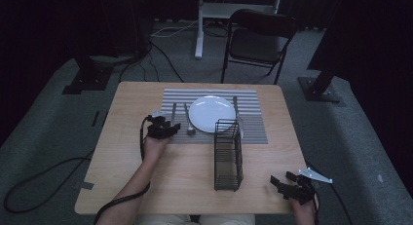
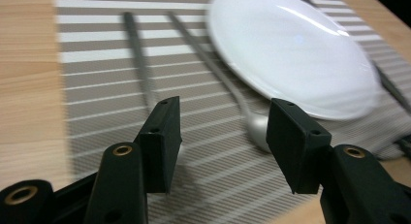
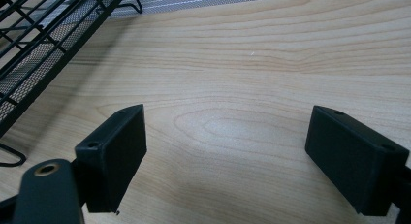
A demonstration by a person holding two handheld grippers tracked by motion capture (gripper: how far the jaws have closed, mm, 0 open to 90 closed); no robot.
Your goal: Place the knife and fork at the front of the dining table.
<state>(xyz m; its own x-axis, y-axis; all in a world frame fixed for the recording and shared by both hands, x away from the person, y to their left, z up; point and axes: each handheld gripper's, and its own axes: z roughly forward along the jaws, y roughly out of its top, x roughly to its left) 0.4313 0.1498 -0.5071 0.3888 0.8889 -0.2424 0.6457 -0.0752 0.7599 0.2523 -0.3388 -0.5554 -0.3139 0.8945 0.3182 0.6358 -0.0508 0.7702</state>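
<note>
Pale wood grain covers the bench (image 1: 146, 186), and on it the left tongs (image 2: 223, 136) hang over the near left part of a grey-and-white striped woven placemat (image 2: 97, 64), their black jaws partly apart with nothing between them. Just beyond the gap of these tongs lies a slim silver metal spoon (image 2: 228, 88), its bowl near the right jaw and its handle running away toward the far edge of the mat; to the left of it, ahead of the left jaw, lies a second grey metal utensil (image 2: 138, 59), blurred so that its kind cannot be told. Past the right jaw sits a round white ceramic plate (image 2: 300, 54), with the spoon just beside its rim. The right tongs (image 3: 225, 151) rest low over bare wood at the near right corner of the bench, well apart from the mat, jaws standing wide and empty. To their left stands a tall black wire-mesh cutlery caddy (image 3: 34, 54), upright between the two tongs in the high view.
</note>
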